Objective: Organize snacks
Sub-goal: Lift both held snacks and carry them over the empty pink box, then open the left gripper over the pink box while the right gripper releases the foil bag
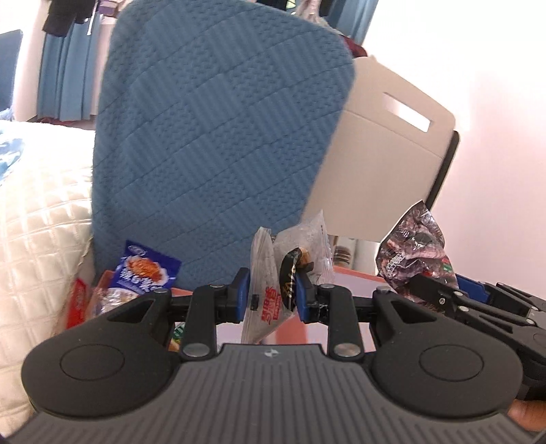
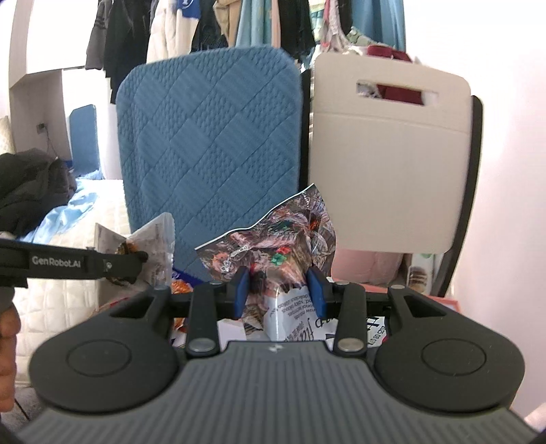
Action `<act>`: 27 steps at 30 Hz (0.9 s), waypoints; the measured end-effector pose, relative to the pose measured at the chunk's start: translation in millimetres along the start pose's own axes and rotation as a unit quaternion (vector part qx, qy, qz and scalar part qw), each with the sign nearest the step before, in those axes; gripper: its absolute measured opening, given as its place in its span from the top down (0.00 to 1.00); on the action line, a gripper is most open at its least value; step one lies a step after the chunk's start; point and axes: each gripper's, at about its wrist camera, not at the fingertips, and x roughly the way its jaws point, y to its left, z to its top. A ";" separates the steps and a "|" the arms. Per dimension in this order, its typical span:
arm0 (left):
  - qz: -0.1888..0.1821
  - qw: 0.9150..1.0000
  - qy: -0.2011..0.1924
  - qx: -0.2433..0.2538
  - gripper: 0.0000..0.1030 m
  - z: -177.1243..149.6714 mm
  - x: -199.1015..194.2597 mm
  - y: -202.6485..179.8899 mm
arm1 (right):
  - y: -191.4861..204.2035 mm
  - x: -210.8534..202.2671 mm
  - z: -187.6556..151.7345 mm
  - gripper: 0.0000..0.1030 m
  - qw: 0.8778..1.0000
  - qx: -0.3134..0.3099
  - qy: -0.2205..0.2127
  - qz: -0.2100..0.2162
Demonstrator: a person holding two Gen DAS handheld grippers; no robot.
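My left gripper is shut on two clear snack packets, one with red lettering and one with a black and gold band, held up in the air. In the right wrist view the same gripper shows from the side with those packets. My right gripper is shut on a crinkled dark patterned snack bag, lifted in front of the chair; that bag and the right gripper appear at the right of the left wrist view. A blue snack packet and a red one lie below left.
A blue quilted cushion and a beige chair back with a handle slot stand just ahead. An orange-rimmed tray or box lies underneath. A white quilted bed cover is at the left. Clothes hang behind.
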 end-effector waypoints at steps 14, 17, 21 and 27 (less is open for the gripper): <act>-0.035 0.997 0.066 0.017 0.69 -31.3 49.8 -66.0 | -62.7 -1.6 -34.7 0.61 0.999 0.010 0.035 -0.034; -0.039 0.995 0.085 0.026 0.69 -43.5 63.8 -78.3 | -74.8 4.1 -49.0 0.61 0.998 0.012 0.055 -0.039; -0.042 0.992 0.110 0.035 0.69 -58.2 82.4 -90.3 | -87.1 13.3 -65.6 0.61 0.996 0.019 0.078 -0.045; -0.043 0.989 0.138 0.043 0.69 -75.6 105.6 -100.2 | -105.2 27.3 -90.0 0.60 0.992 0.040 0.111 -0.050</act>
